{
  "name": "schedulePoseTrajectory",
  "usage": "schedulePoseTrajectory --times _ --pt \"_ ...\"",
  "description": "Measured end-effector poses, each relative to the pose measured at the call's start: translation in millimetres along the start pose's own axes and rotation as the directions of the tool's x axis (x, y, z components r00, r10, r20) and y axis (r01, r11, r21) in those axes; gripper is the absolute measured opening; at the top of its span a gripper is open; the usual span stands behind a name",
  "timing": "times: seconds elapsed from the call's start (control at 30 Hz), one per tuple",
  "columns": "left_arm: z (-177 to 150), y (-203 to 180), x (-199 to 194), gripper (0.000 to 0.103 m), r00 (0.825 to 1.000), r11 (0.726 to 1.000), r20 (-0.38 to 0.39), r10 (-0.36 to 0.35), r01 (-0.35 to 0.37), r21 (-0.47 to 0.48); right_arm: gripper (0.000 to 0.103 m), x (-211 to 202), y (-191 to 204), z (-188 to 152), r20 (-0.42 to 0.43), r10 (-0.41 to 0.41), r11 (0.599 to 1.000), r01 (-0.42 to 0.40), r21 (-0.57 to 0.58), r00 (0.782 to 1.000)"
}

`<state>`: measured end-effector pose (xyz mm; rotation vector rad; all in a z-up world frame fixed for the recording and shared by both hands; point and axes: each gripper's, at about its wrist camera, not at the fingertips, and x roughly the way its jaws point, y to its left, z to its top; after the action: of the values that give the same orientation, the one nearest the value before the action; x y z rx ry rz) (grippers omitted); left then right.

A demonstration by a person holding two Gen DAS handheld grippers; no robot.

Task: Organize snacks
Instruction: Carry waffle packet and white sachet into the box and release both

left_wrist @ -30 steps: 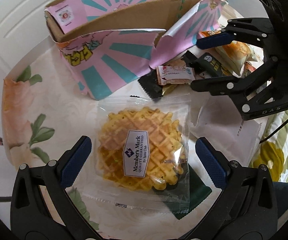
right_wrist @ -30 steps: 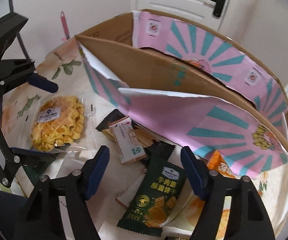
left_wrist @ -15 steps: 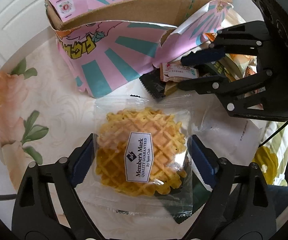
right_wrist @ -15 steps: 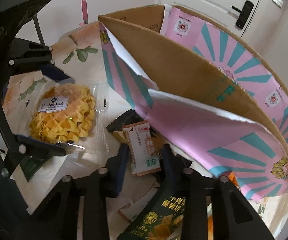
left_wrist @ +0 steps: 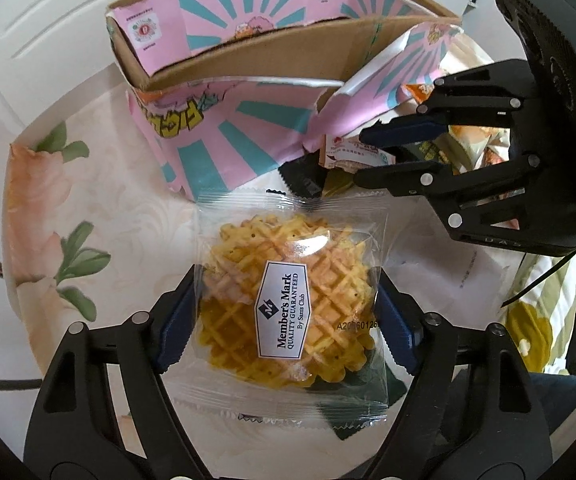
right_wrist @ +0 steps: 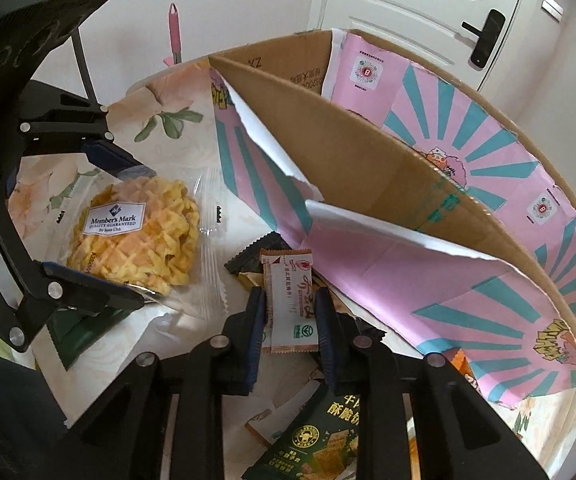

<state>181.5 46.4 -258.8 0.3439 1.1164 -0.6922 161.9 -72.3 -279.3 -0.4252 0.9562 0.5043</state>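
Both grippers have closed since a moment ago: the left gripper (left_wrist: 283,324) now pinches the waffle packet (left_wrist: 288,300), the right gripper (right_wrist: 290,316) the small sachet (right_wrist: 290,304), beside the pink box (right_wrist: 428,208).

Box (right_wrist: 408,184): standing on the table (left_wrist: 99,184). Waffle pack (left_wrist: 288,300) lying in front of it; sachet (right_wrist: 294,308) lying at its front flap, right of waffle pack.
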Motion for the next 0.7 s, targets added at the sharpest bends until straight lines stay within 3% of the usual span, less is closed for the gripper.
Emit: schedulePoseTrajectory --times 0.43,0.7 --pt "-2.8 -32.4 -49.5 0.078 0.995 0.993 0.054 0.081 -0.076 -0.091 0.023 -52.2 -13.0 -17.5 0.064 0.035 0.998 -0.038 0.042 0.997" --pt "17.7 -72.8 -83.9 0.078 0.980 0.974 0.129 0.151 -0.125 -0.190 0.023 -101.4 -31.8 -29.6 0.124 0.051 0.996 -0.060 0.068 0.991"
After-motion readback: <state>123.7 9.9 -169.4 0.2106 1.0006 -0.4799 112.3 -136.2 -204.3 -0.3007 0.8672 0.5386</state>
